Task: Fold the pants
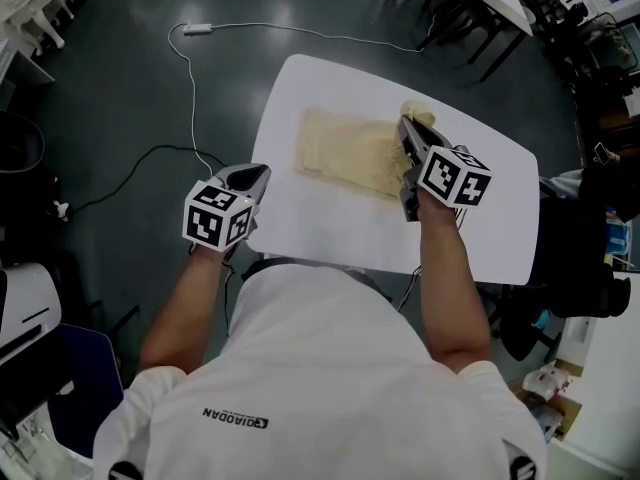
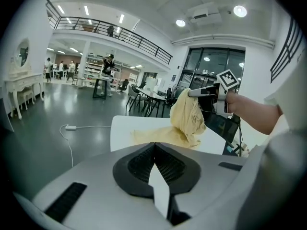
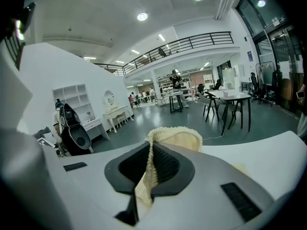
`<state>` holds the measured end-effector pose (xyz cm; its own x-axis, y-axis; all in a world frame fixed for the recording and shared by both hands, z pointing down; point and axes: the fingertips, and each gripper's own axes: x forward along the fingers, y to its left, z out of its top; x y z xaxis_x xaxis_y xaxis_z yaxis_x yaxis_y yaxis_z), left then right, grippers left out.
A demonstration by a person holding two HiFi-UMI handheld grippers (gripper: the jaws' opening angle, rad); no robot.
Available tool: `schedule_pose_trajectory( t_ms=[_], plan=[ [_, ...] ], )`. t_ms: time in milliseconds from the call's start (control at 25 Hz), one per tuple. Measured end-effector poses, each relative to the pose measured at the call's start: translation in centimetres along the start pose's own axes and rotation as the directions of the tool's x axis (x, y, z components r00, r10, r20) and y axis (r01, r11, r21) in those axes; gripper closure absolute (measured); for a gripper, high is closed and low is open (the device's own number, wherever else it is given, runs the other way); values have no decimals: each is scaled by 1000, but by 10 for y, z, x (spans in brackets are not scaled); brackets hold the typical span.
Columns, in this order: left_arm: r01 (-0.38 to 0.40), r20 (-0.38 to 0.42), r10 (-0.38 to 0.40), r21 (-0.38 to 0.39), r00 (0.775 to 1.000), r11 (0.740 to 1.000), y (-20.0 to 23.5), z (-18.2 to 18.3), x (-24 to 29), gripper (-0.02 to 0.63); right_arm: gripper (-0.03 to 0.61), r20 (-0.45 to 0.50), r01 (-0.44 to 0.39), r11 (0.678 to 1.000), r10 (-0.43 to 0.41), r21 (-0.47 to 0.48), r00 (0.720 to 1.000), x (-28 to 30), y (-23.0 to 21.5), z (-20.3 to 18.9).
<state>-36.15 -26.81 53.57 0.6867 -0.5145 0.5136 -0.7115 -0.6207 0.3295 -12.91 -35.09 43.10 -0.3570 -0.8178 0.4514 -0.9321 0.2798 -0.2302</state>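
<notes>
Cream pants (image 1: 345, 153) on a white table (image 1: 300, 93) are gripped at one raised end by the right gripper (image 3: 151, 152); the left gripper (image 2: 154, 146) is clenched, empty.

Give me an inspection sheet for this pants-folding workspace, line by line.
Surface: white table, bare apart from the pants.
Job's things: cream pants, one end lifted off the table.
Clutter: nothing seen.
Grippers: right gripper shut on the pants' ribbed edge; left gripper shut, empty, by the table's left edge.
Cables: white cable on the floor.
Surroundings: dark floor, chairs.
</notes>
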Motion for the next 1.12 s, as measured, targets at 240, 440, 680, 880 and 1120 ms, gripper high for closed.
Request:
schedule_pose_trajectory(
  t_ms=[240, 440, 680, 880, 1120],
  plan=[
    [-19, 1, 19, -39, 1000, 999, 6, -15, -9, 587, 543, -88, -9, 1000, 9, 2, 996, 42, 13, -34],
    [-46, -9, 45, -71, 999, 996, 21, -28, -18, 586, 543, -152, -21, 999, 16, -35, 988, 80, 32, -57],
    [-80, -19, 78, -107, 997, 991, 33, -41, -28, 586, 543, -229, -29, 997, 13, -65, 973, 118, 52, -76],
    [-80, -35, 76, -116, 996, 990, 34, -51, -30, 588, 541, -299, -38, 997, 14, -73, 954, 147, 57, -108],
    [-55, -62, 46, -149, 997, 987, 21, -66, -23, 587, 532, -357, -60, 997, 35, -58, 933, 165, 61, -130]
  ],
)
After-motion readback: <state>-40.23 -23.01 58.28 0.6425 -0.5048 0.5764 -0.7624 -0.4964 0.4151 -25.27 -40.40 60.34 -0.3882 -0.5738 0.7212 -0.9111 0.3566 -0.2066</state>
